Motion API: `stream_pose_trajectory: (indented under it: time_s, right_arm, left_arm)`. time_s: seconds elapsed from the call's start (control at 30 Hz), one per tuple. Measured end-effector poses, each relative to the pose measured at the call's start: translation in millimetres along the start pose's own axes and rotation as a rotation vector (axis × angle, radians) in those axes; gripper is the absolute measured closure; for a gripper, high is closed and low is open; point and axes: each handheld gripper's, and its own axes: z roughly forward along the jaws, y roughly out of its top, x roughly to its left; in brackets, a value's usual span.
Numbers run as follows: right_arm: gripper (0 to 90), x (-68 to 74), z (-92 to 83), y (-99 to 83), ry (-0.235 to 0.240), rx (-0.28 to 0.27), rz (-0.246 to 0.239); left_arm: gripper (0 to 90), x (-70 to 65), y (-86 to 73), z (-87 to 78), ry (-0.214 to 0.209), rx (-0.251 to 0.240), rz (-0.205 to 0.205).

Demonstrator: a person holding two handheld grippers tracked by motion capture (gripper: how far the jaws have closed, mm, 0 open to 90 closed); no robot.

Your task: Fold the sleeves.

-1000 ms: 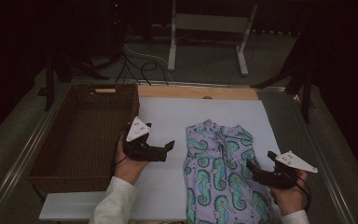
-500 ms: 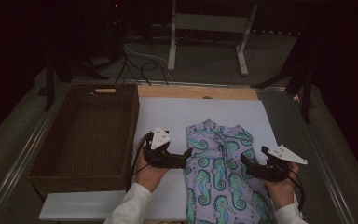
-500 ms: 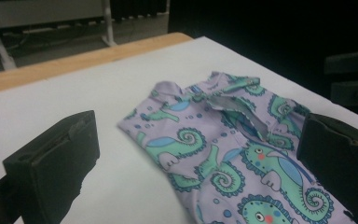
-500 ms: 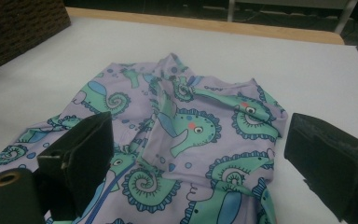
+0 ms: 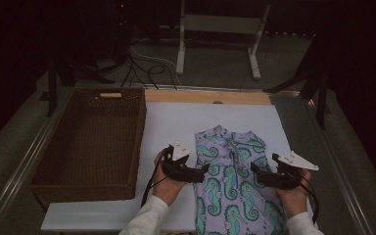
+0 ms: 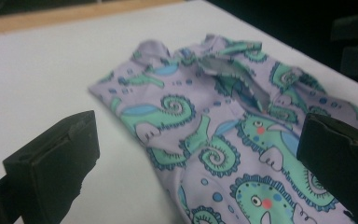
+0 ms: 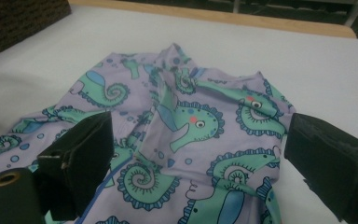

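Both hands lowered and drawn inward since a second ago. Left hand-held gripper (image 5: 203, 171) now down at the garment's left edge, where earlier raised over bare counter nearer the basket; jaws wide apart in the left gripper view, the lavender hem lying between them, nothing clamped yet. Right hand-held gripper (image 5: 255, 170) likewise slid inward onto the garment's right side, jaws spread with cloth below and between them in the right gripper view, gripping nothing. Seahorse-print garment (image 5: 232, 183) unmoved across all three moments: flat at lower centre-right of the high view, collar toward the far edge, lower end running off the bottom of the frame.

Likely meaning: approach finished, a two-sided pinch about to begin, probably for a fold or a lift toward the basket.

Around: empty wicker basket (image 5: 94, 137) at centre-left, just beside the white counter (image 5: 176, 120) sheet; wooden strip along the far edge; metal stand and cables in the dark at the top of the frame. Nothing between grippers and cloth. Possible trouble: rumpled collar and open placket, and thin fabric lying flat, hard to catch without scraping the counter.
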Motion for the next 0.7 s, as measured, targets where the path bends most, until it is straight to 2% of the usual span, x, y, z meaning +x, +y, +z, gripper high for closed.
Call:
stream_pose_trajectory:
  time_s: [0.03, 0.07, 0.13, 0.17, 0.2, 0.23, 0.27, 0.3, 0.33, 0.37, 0.57, 0.6, 0.67, 0.7]
  right_arm:
    - [8.3, -1.5, 1.1, -1.2, 0.003, 0.003, -0.005]
    - [8.3, -2.3, 1.4, -1.7, 0.003, 0.007, -0.005]
    - [8.3, -4.1, 1.9, -2.7, 0.002, 0.009, -0.003]
    - [8.3, -5.0, 2.0, -3.2, 0.003, 0.010, 0.001]
    - [8.3, -5.0, 2.0, -3.2, 0.003, 0.010, 0.001]
    - [8.3, -7.2, 1.8, -4.0, -0.002, 0.014, 0.000]
    - [8.3, -7.2, 1.8, -4.0, -0.002, 0.014, 0.000]
    - [8.3, -8.8, 1.6, -4.7, -0.001, 0.011, 0.003]
    - [8.3, -8.8, 1.6, -4.7, -0.001, 0.011, 0.003]
    - [8.3, -10.5, 0.9, -5.0, -0.006, 0.014, 0.004]
    - [8.3, -13.5, -0.6, -5.6, -0.007, 0.012, -0.001]
    - [8.3, -14.8, -0.9, -6.1, -0.009, 0.013, 0.004]
    - [8.3, -16.3, -1.5, -6.4, -0.011, 0.014, 0.002]
    - [8.3, -16.5, -1.8, -6.4, -0.013, 0.013, 0.003]
  left_arm:
    - [0.0, -0.9, -6.2, 9.0, 0.002, 0.033, -0.003]
    - [0.0, -1.6, -8.2, 12.0, 0.003, 0.044, -0.009]
    - [0.0, -2.0, -10.2, 14.8, 0.006, 0.057, -0.008]
    - [0.0, -2.9, -14.2, 20.5, 0.014, 0.084, -0.003]
    - [0.0, -2.9, -14.2, 20.5, 0.014, 0.084, -0.003]
    - [0.0, -3.5, -18.2, 25.5, 0.021, 0.114, -0.001]
    - [0.0, -3.5, -18.2, 25.5, 0.021, 0.114, -0.001]
    - [0.1, -4.2, -21.3, 29.5, 0.027, 0.150, -0.004]
    - [0.1, -4.2, -21.3, 29.5, 0.027, 0.150, -0.004]
    - [0.9, -5.0, -23.9, 32.3, 0.031, 0.180, -0.006]
    - [9.9, -6.6, -27.7, 34.8, 0.038, 0.209, -0.008]
    - [14.1, -8.0, -29.7, 35.6, 0.051, 0.214, -0.005]
    - [16.0, -9.2, -30.3, 36.3, 0.062, 0.221, -0.004]
    - [17.7, -11.1, -31.7, 38.2, 0.086, 0.238, 0.005]
